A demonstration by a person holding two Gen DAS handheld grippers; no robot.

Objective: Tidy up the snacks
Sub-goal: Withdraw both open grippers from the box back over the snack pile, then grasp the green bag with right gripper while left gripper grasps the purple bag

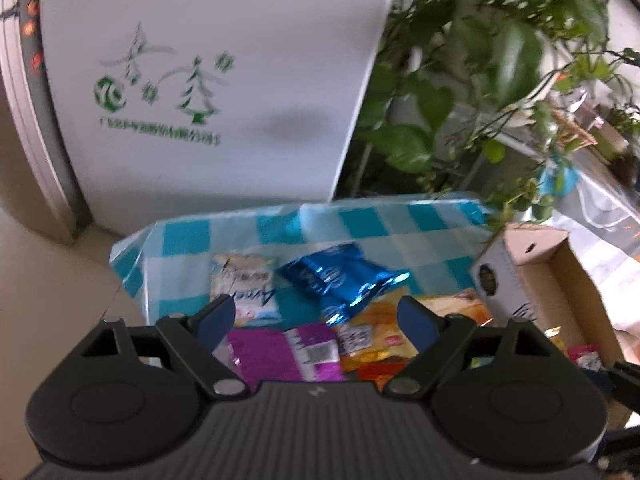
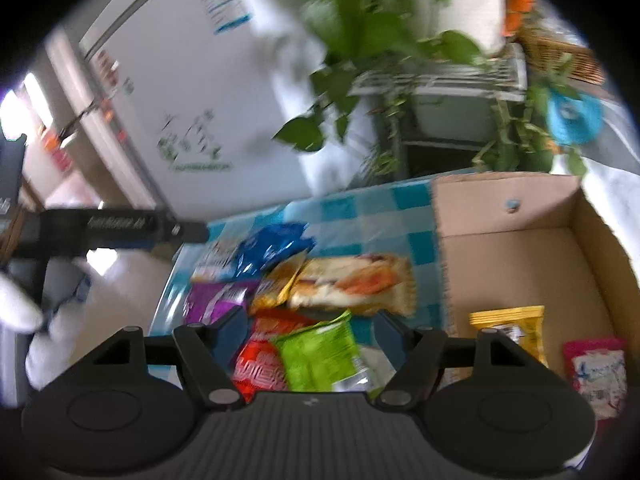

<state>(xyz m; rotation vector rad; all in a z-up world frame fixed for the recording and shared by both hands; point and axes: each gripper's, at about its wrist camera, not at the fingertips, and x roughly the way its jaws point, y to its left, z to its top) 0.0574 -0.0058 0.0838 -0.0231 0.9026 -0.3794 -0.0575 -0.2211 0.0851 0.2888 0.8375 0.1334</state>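
Sorting looks to be in its early-to-middle stretch: most packets lie loose on the checked desk (image 2: 376, 216), while the cardboard box (image 2: 504, 204) at its right end holds only two that show, a yellow packet (image 2: 516, 324) near the left wall and a pink-and-white packet (image 2: 598, 372) to its right. The right tool (image 2: 310, 330) hangs above the near end of the pile with its jaws wide and nothing between them; a green packet (image 2: 316, 354) and a red packet (image 2: 258, 360) lie just below. Beyond them sit a purple packet (image 2: 212, 298), a small orange packet (image 2: 278, 280), a long bread packet (image 2: 352, 284) and a blue foil packet (image 2: 268, 250). The left tool (image 1: 316, 320) is likewise spread wide and empty, above the purple and orange packets, with a white packet (image 1: 246, 288) ahead. My guess is that the next move is a descent onto one packet, probably the green one, closing across its puffed middle, then a carry rightward over the box wall. The overlapping wrappers may drag neighbours along.
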